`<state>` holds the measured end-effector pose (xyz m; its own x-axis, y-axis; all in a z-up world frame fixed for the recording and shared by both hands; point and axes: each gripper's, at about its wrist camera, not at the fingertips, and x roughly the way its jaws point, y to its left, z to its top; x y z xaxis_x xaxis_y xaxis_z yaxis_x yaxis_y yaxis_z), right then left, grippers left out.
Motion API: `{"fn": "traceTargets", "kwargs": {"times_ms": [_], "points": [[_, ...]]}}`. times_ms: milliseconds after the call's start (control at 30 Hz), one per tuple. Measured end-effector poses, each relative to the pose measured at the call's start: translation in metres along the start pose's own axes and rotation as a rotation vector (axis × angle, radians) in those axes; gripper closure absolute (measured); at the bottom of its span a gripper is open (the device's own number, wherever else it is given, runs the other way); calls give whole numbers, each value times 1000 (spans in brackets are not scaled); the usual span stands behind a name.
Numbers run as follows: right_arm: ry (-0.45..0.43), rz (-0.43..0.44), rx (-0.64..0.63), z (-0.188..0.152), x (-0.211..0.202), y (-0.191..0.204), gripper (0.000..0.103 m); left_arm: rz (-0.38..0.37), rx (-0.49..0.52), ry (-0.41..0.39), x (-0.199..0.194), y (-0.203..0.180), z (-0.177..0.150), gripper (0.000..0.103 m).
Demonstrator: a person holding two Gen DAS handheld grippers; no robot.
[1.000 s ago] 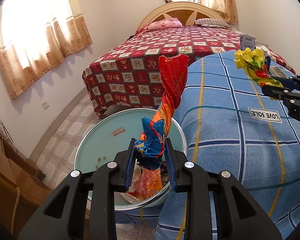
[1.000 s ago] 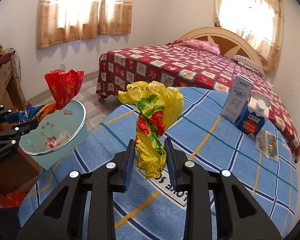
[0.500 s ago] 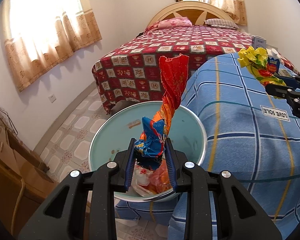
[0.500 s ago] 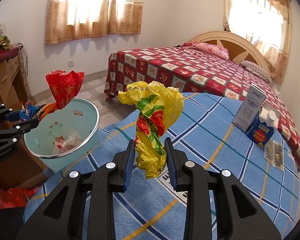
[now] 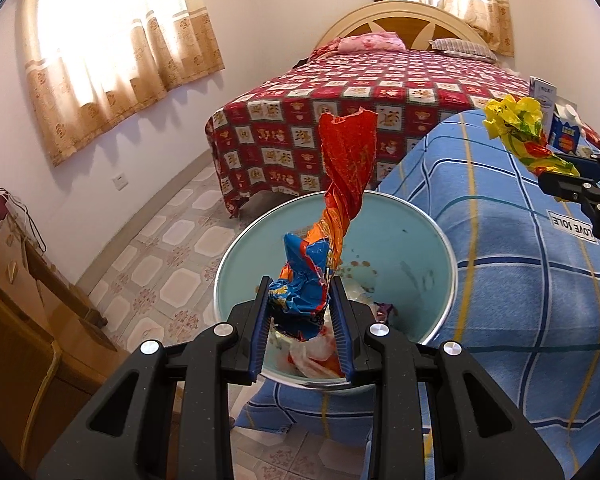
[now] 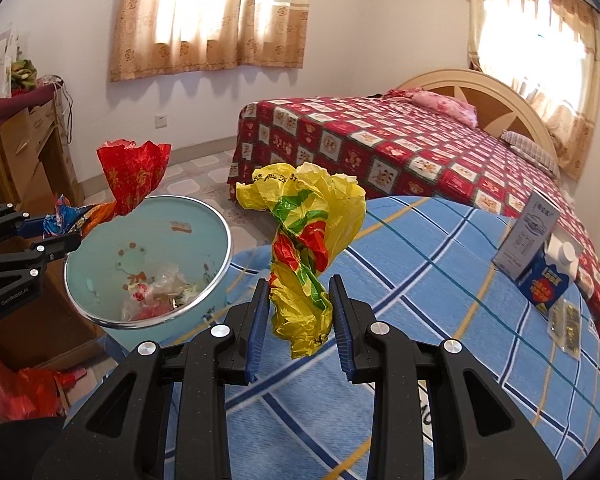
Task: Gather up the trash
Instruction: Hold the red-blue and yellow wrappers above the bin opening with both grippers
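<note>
The red and blue snack wrapper (image 5: 332,216) is pinched at its crumpled blue end between the fingers of the left gripper (image 5: 302,312), its twisted red top standing up above the open mouth of the pale green trash bin (image 5: 420,240). The bin, rimmed in metal, already contains crumpled wrappers and clear plastic at its bottom, and stands on the tiled floor (image 5: 172,248) against the edge of the blue checked bedspread (image 5: 520,280). The yellow plastic bag (image 6: 308,248), printed with red and green, is clamped by its lower part between the closed fingers of the right gripper (image 6: 300,312), held in the air over that bedspread, to the right of the bin. Farther right on the bedspread stand a white carton (image 6: 528,236) and a blue milk carton (image 6: 548,284) with a white cap, touching each other; just beside them lies a flat blister pack (image 6: 565,328). Beyond is a bed with a red patterned cover (image 6: 380,148) and a pink pillow (image 6: 446,106).
</note>
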<state>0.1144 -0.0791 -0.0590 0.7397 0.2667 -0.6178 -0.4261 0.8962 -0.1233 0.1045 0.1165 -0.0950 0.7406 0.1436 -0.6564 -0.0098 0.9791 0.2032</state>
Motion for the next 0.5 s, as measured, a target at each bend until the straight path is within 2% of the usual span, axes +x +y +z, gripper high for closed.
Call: {"fn": "traceTargets", "kwargs": {"times_ms": [500], "points": [[-1,31,-34,9,8,24,72,38,-26,26,4,21,-7,74]]}}
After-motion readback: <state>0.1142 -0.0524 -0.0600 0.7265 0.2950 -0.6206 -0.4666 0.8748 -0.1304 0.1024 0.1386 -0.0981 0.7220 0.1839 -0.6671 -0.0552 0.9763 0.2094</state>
